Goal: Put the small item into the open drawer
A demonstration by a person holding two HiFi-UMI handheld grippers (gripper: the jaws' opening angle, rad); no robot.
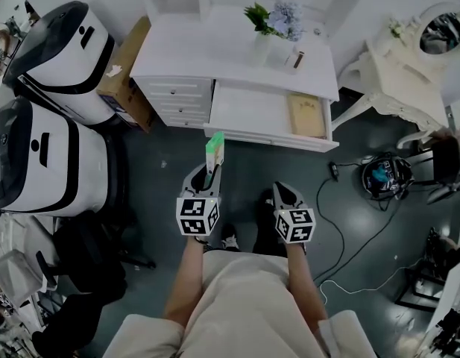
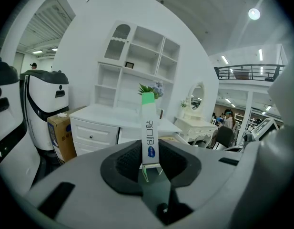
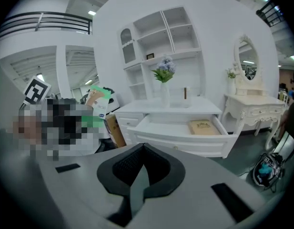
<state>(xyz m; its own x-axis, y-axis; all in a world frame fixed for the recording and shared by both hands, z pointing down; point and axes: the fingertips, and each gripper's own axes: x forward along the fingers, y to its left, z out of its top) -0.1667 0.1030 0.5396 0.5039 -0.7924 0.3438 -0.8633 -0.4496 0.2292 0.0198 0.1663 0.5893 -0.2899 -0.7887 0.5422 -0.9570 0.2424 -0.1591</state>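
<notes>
The small item is a slim white box with a green end [image 1: 215, 151]. It stands upright with my left gripper [image 1: 210, 176] shut on its lower end, a short way in front of the white dresser [image 1: 177, 54]. In the left gripper view the box [image 2: 149, 130] rises from between the dark pads [image 2: 125, 163]. The dresser's wide drawer [image 1: 248, 110] is pulled open, with a tan flat item [image 1: 306, 114] at its right end. My right gripper [image 1: 284, 197] hangs beside the left one, shut and empty. Its view shows the open drawer [image 3: 177, 128] ahead and the box [image 3: 100, 103] at left.
Two large white-and-black machines [image 1: 62, 47] [image 1: 36, 159] and a cardboard box [image 1: 125, 77] stand left of the dresser. A vase of flowers [image 1: 271, 24] sits on top. A white vanity with a mirror [image 1: 408, 66], a round device [image 1: 382, 176] and cables [image 1: 341, 237] are at right.
</notes>
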